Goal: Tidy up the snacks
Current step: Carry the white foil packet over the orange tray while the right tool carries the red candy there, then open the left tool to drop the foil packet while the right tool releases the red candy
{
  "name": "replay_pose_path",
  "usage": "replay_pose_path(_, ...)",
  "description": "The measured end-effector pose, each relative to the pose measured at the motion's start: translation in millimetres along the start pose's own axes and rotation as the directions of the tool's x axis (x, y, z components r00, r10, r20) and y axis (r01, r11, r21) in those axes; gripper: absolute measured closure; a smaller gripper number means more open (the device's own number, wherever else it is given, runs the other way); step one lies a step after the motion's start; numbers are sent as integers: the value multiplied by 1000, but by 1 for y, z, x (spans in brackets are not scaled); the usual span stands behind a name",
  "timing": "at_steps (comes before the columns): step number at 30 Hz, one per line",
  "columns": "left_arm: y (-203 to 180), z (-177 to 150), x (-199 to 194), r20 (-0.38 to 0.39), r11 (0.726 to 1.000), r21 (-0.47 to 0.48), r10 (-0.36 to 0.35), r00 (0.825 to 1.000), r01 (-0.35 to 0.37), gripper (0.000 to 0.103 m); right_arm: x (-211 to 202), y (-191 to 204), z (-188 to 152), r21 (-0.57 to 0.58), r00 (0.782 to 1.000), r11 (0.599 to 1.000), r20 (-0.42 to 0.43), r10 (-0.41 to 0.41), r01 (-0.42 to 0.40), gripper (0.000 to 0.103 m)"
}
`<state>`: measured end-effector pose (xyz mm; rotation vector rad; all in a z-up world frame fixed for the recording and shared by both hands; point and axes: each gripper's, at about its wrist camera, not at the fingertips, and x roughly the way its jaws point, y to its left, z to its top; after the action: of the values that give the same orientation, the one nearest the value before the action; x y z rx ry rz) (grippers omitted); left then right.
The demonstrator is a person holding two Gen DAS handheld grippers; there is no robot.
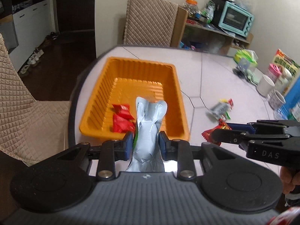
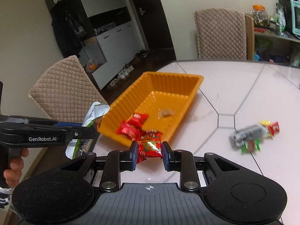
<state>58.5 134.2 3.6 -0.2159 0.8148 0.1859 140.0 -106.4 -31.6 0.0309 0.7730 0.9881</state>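
Pale pink and marked with thin grey lines, the table point(image 1: 215, 78) carries an orange tray point(image 1: 176, 93) with ribbed walls, close to the edge where two quilted beige chairs stand.

The left gripper point(image 1: 144, 142) is closed on a silver pouch point(image 1: 148, 129). This pouch is crinkled and shiny, with a little green along one edge, and it stands upright between the blue pads, above the near wall of the tray. Its printing is too small to read.

Inside the tray lie two red packets point(image 1: 122, 118) with white writing that is not legible, and in the right wrist view also a small, blurred, clear-wrapped sweet point(image 2: 166, 112).

The right gripper point(image 2: 148, 152) is clamped on a red snack packet point(image 2: 150, 146) with gold characters and a zigzag edge, just in front of the tray's near wall. The words "GenRobot.AI" stand on the side of the left tool, and "DAS" on the right one.

Well apart on the table lies a small heap of snacks point(image 2: 253, 135), grey, red, yellow and green, blurred. A mint green small oven point(image 1: 236, 18) sits on a shelf behind.
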Motion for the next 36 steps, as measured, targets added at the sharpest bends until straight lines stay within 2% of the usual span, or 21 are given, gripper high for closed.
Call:
replay_pose_path(9, 8, 41, 31, 25, 1000, -10, -3, 1000, 3, 76, 43, -6, 36, -21, 999, 999, 3, -33, 33, 76)
replay_pose_path(15, 11, 61, 60, 13, 1000, -16, -8, 1000, 8, 76, 76, -13, 55, -42, 998, 998, -12, -54, 54, 76)
replay_pose_path(25, 20, 74, 110, -55, 998, -66, -18, 998, 14, 76, 122, -21, 67, -80, 995, 994, -59, -77, 72, 76)
replay_pose_path(36, 25, 82, 142, -102, 995, -93, -34, 994, 25, 76, 146, -31, 69, -79, 989, 992, -96, -108, 101, 76)
